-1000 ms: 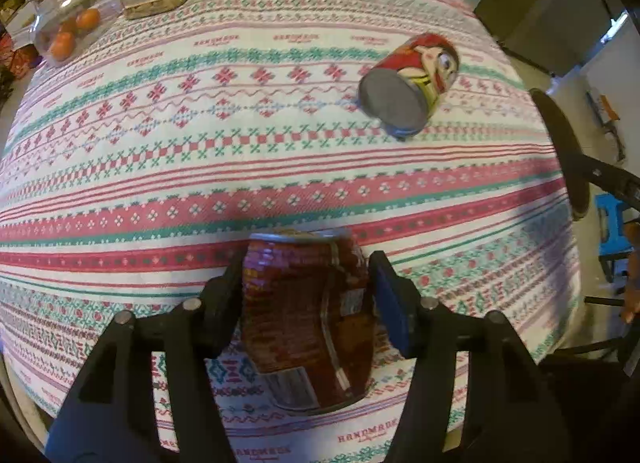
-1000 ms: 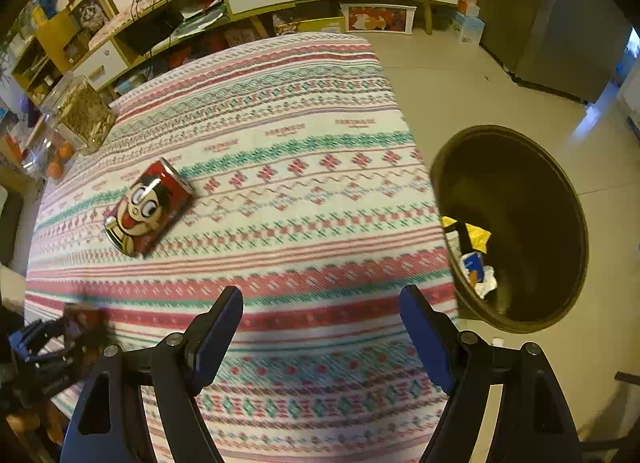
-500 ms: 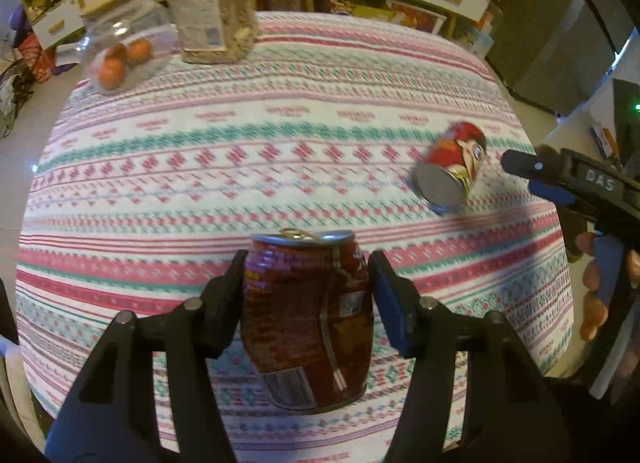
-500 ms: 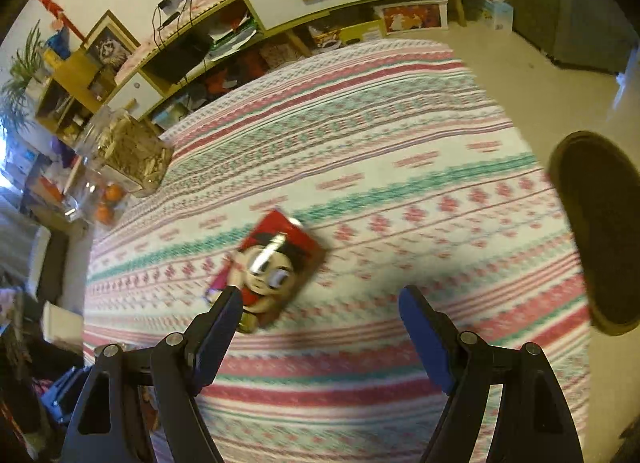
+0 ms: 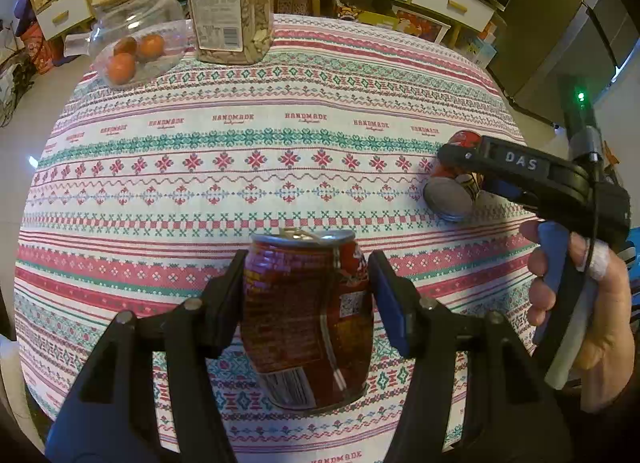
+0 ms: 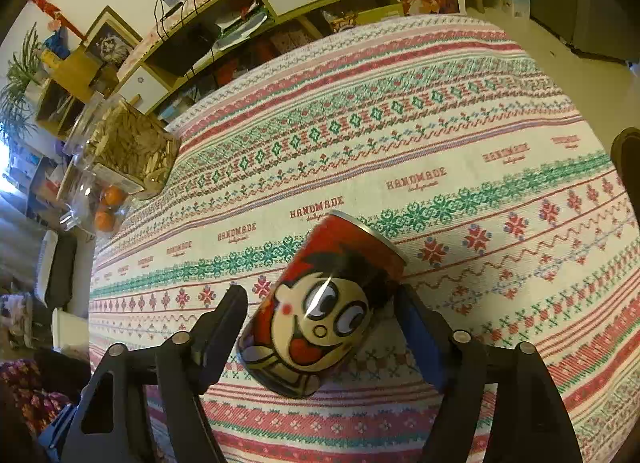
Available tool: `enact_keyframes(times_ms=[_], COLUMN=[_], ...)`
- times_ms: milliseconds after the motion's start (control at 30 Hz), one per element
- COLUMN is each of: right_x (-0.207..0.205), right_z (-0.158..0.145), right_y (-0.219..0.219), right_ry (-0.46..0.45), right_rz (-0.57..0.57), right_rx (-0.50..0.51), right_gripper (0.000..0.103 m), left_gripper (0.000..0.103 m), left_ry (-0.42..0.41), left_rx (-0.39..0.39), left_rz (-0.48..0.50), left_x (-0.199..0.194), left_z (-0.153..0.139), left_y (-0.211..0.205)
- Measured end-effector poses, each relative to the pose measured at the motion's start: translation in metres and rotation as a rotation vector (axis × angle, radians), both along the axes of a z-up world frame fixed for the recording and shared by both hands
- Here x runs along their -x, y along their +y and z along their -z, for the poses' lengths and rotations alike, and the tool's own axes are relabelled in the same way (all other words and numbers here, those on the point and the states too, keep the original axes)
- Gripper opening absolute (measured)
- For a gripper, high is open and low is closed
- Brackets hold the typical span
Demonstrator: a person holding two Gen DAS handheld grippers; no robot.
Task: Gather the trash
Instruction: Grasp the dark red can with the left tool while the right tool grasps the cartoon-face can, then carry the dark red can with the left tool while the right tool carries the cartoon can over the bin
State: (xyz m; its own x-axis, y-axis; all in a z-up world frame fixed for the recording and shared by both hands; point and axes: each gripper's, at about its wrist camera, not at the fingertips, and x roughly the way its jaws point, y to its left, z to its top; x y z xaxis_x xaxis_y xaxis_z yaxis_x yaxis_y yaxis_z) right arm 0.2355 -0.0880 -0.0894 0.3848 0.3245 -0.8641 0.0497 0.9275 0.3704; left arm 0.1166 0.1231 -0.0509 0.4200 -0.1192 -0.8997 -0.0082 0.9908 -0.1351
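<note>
My left gripper (image 5: 306, 295) is shut on a dark red drink can (image 5: 306, 319) and holds it upright above the patterned tablecloth (image 5: 248, 167). A second red can with a cartoon face (image 6: 320, 303) lies on its side on the cloth; it also shows at the right in the left wrist view (image 5: 454, 187). My right gripper (image 6: 320, 327) is open, its two fingers standing on either side of this can with gaps to it. The right gripper also shows from the side in the left wrist view (image 5: 460, 155), reaching over the can.
A jar of pale chips (image 5: 230, 3) and a glass jar with oranges (image 5: 136, 43) stand at the far edge of the table. The dark rim of a bin (image 6: 630, 159) shows past the table's right edge. Cabinets line the wall behind.
My right gripper has swung from the bin side to the cartoon-face can and now straddles it. My left gripper has risen and pulled back with its can still held.
</note>
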Motion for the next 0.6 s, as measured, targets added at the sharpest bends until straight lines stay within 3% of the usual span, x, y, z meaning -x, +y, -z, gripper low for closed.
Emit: enact_keyframes(times_ms=[167, 233, 467, 600], right_x=[0.0, 0.002, 0.025, 0.037], right_z=[0.007, 0.011, -0.002, -0.012], right_y=[0.001, 0.006, 0.007, -0.01], right_ry=[0.045, 0.096, 0.101, 0.081], right_rz=[-0.029, -0.092, -0.184, -0.186], right_rx=[-0.05, -0.076, 0.045, 0.066], right_gripper=[0.061, 0.054, 0.054, 0.054], left_gripper=[0.061, 0.061, 0.061, 0.061], left_ry=[0.01, 0.015, 0.012, 0.01], left_rx=[0.013, 0.024, 0.014, 0.017], left_rz=[-0.008, -0.013, -0.006, -0.003], left_x=[0.0, 0.001, 0.003, 0.003], left_z=[0.003, 0.004, 0.003, 0.003], left_y=[0.003, 0.003, -0.003, -0.009])
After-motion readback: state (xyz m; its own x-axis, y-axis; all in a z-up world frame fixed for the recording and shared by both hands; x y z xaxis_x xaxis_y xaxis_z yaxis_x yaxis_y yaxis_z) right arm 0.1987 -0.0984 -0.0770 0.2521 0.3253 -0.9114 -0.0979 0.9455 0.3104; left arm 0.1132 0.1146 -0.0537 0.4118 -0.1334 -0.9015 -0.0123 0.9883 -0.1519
